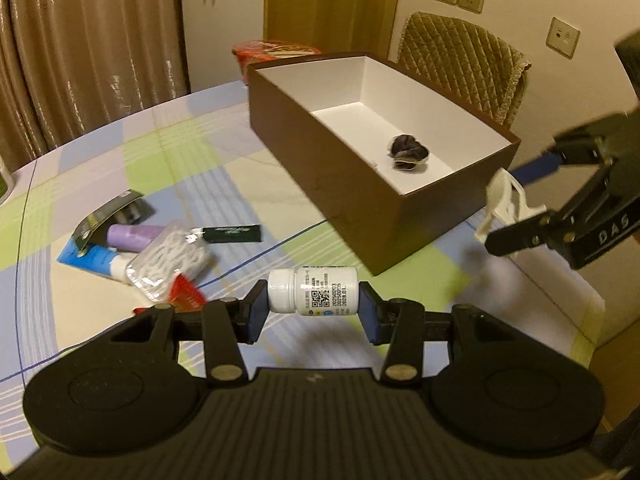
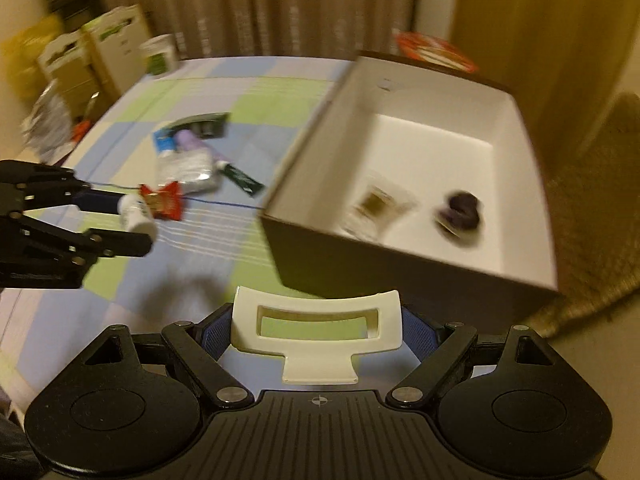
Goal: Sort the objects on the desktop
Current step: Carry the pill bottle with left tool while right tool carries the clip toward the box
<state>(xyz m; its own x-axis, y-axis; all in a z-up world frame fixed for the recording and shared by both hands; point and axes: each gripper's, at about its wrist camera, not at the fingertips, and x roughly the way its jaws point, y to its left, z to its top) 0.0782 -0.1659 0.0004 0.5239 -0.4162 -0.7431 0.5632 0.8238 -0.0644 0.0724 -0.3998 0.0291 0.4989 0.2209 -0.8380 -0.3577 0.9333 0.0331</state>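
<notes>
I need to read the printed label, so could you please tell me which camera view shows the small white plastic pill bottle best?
The left wrist view: the small white plastic pill bottle lies sideways, sharp and close, between the left hand-held gripper fingers, its QR code and dates facing the camera. The right wrist view shows it small, blurred, label unreadable.

Both grippers are built of black ribbed housings, round side discs and silver-riveted linkage arms. Blue pads [image 1: 255, 312] line the fingers. White letters "DAS" [image 1: 614, 229] are printed on the right gripper [image 1: 516, 204].
</notes>
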